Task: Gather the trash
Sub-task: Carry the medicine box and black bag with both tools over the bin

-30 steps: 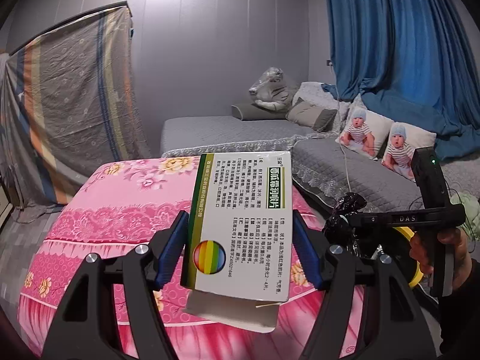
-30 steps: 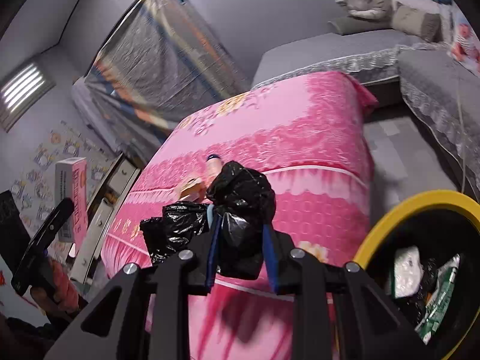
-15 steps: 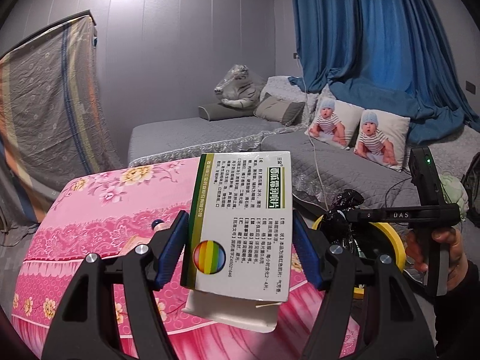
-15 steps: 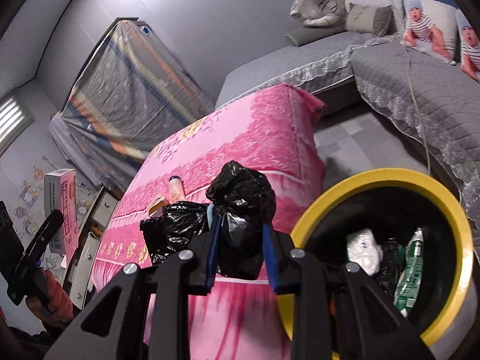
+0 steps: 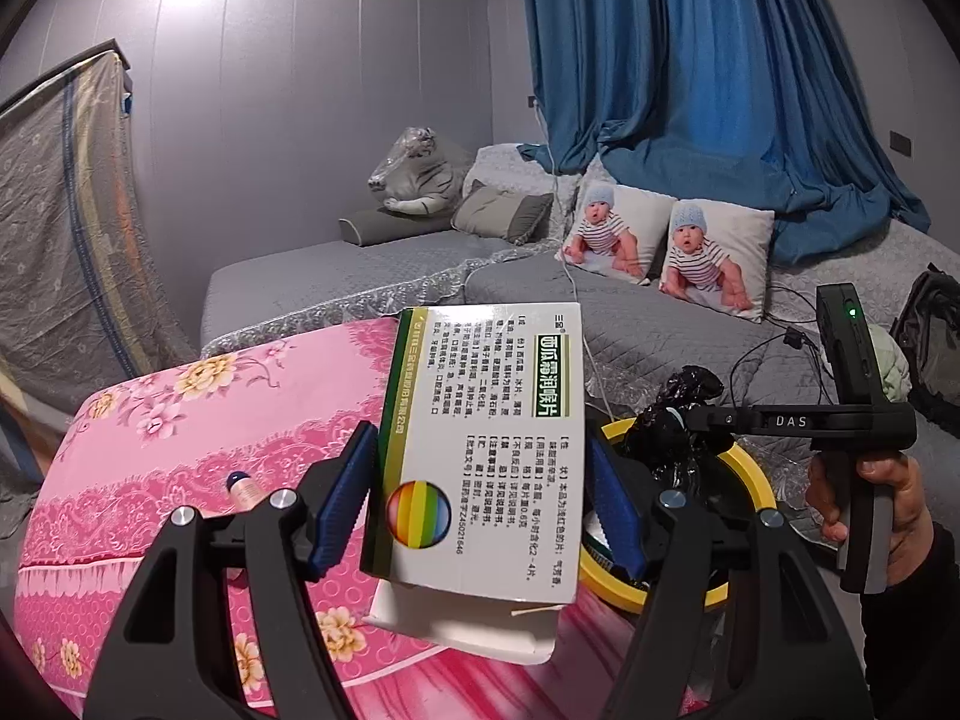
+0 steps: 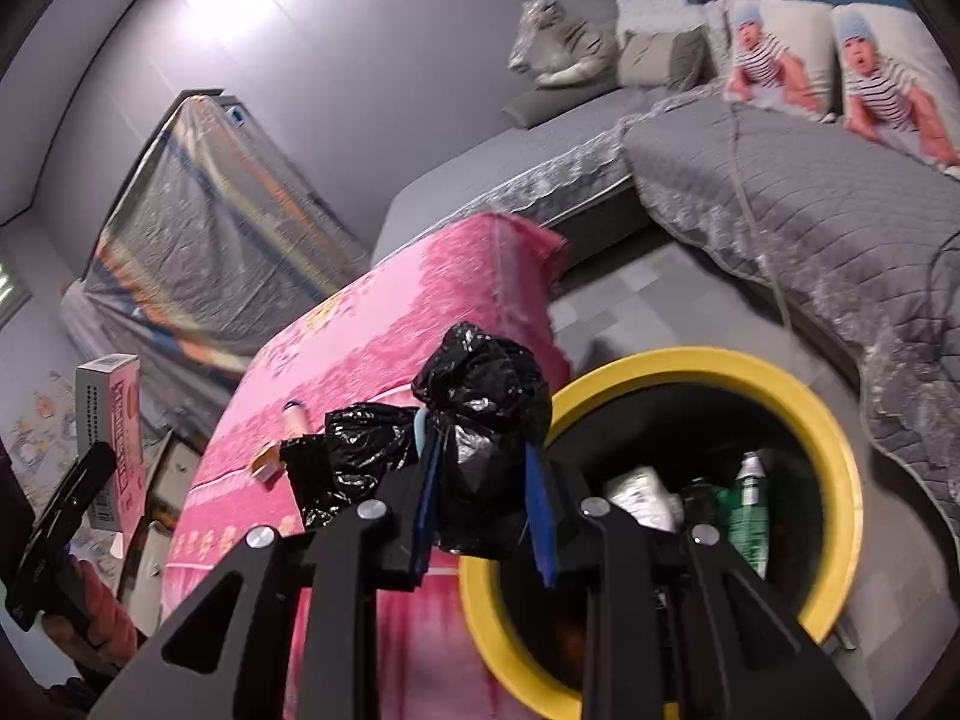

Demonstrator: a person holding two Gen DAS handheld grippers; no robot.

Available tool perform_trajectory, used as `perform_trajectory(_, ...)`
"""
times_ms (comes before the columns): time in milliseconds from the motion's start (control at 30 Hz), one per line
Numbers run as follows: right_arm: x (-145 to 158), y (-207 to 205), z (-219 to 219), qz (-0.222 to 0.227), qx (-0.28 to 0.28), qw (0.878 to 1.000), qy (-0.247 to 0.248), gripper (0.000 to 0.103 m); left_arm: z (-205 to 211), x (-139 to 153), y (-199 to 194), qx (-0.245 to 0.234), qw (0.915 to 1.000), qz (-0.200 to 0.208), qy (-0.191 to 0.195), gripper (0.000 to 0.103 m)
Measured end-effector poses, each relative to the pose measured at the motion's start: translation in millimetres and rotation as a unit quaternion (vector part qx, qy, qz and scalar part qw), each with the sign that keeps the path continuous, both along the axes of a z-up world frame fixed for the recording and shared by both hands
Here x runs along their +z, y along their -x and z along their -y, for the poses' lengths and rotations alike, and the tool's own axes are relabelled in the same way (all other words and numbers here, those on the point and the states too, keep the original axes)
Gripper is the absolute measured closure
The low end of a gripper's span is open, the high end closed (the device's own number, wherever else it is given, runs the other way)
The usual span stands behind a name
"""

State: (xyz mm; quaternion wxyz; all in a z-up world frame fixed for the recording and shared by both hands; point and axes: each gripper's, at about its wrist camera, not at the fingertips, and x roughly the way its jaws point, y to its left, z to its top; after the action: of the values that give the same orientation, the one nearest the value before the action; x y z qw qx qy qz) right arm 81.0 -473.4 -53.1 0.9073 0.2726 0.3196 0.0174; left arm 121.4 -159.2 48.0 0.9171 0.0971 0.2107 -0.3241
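a: item one. the left gripper (image 5: 480, 498) is clamping a white and green medicine box (image 5: 486, 450) across its width, jaws standing fairly wide on it, bottom flap hanging open at 6 o'clock.

b: item two. the right gripper (image 6: 483, 510) is pinching a crumpled black plastic bag (image 6: 480, 420), jaws narrow, with a loose fold spilling out toward 9 o'clock.

a: item three, the yellow-rimmed bin (image 6: 834, 438). in the right wrist view it is sitting at 4 o'clock of the bag, just beside the pink bedspread (image 6: 384, 324), already holding a green bottle (image 6: 750, 510) and a white packet (image 6: 642, 498).

b: step in hand, as i judge it: carrying both pieces over the bin mouth. the bag is nearest, hanging about over the rim.

a: handling note. it is worth getting the bag fully inside the rim before letting go, since that loose fold could catch on the edge and drag it out.

b: and the box is stiff and light, so dropping it flap-first, one hand at a time, is safer than crowding both grippers over the opening.

a: remaining: a small pink tube (image 5: 243, 489) is lying on the bedspread, uncollected.
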Motion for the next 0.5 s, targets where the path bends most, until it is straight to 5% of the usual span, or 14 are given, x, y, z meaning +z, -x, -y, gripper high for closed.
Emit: perform_trajectory(500, -13, 28, 43, -0.001, -0.082, 0.996, 0.023, 0.078, 71, -20, -11, -0.051, 0.9984, -0.02, -0.013, 0.039)
